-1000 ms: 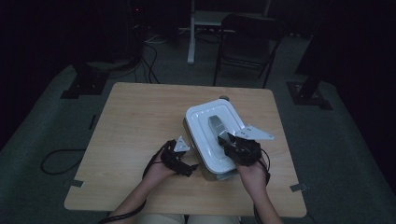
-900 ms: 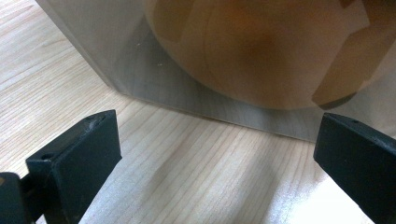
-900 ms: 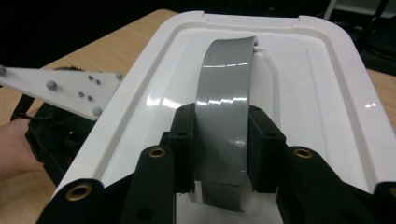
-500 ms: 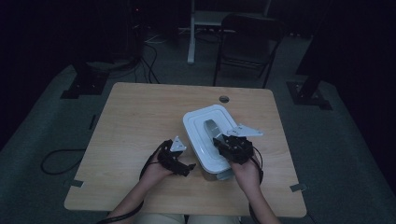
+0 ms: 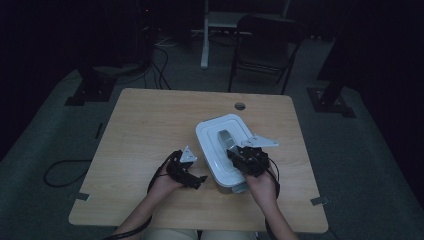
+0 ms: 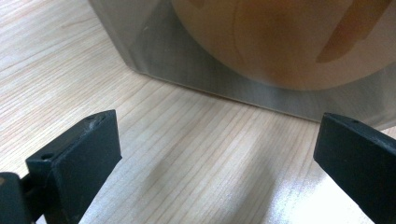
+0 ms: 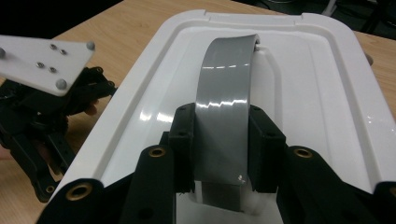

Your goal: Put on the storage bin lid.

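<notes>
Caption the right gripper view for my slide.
Right gripper clamps the grey handle on a white container lid.

Both forearms are reaching in from the near edge of the desk, each hand gripping its tongs from behind, the two well apart. The left tongs (image 5: 192, 177) are lying low and pointing toward the right hand, their jaws standing wide apart with nothing between the pads. The right tongs (image 7: 219, 140) are pointing forward and down, their jaws pressing from both sides on a grey handle (image 7: 224, 98), the three-cornered plate sitting on top.
</notes>
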A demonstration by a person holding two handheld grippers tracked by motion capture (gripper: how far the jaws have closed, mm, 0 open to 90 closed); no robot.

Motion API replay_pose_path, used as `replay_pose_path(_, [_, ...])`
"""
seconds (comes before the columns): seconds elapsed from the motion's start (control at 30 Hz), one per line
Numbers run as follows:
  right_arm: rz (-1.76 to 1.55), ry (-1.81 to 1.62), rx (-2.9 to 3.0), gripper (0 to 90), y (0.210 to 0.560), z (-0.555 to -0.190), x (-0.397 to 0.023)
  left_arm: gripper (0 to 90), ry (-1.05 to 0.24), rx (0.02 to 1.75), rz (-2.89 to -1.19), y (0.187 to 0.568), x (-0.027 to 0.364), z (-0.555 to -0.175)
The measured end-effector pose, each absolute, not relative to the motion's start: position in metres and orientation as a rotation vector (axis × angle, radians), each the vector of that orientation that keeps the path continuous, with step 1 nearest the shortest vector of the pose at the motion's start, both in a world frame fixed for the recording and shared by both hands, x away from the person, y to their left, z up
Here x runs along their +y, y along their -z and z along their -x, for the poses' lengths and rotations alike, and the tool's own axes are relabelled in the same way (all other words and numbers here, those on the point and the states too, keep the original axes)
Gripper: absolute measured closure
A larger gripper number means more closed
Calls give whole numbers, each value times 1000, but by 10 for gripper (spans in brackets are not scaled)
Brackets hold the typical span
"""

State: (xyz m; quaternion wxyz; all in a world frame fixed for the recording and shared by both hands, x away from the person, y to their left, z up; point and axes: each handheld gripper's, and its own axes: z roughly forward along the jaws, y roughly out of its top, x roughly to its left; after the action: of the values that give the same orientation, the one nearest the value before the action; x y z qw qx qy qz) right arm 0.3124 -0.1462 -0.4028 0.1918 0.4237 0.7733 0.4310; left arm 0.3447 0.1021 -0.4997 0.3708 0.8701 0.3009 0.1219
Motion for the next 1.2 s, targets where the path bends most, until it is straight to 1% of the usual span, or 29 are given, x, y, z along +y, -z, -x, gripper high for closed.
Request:
replay_pose_path(0.37, [-1197,-1230,2186,663,403,-314,-149,13,-308,772,-2238,500,102,-345])
replay_pose_path(0.4, [-1195,-1237,2194,606,403,-314,-150,13,-309,774,-2235,500,103,-345])
replay_pose_path(0.43, [-1169,-1272,2205,475,401,-312,-151,13,-311,776,-2234,499,104,-346])
replay_pose_path(0.57, [-1152,-1313,2170,361,395,-308,-158,13,-311,786,-2223,498,104,-347])
replay_pose_path(0.6, [-1158,-1312,2156,319,393,-308,-161,13,-311,787,-2219,497,104,-348])
replay_pose_path(0.7, [-1175,-1311,2083,250,388,-309,-173,13,-310,794,-2210,497,103,-347])
replay_pose_path(0.77, [-1191,-1317,2053,224,385,-310,-181,13,-302,796,-2205,497,103,-348])
replay_pose_path(0.8, [-1179,-1307,2046,166,385,-310,-186,13,-305,796,-2208,497,103,-348])
replay_pose_path(0.83, [-1178,-1295,2039,137,385,-311,-189,13,-304,797,-2205,498,103,-348])
replay_pose_path(1.0, [-1208,-1259,1962,125,386,-316,-205,13,-296,791,-2218,498,102,-349])
replay_pose_path(1.1, [-1231,-1277,1899,125,391,-325,-223,13,-299,793,-2220,499,102,-349])
replay_pose_path(1.2, [-1249,-1225,1875,124,397,-334,-237,13,-301,799,-2215,498,102,-350])
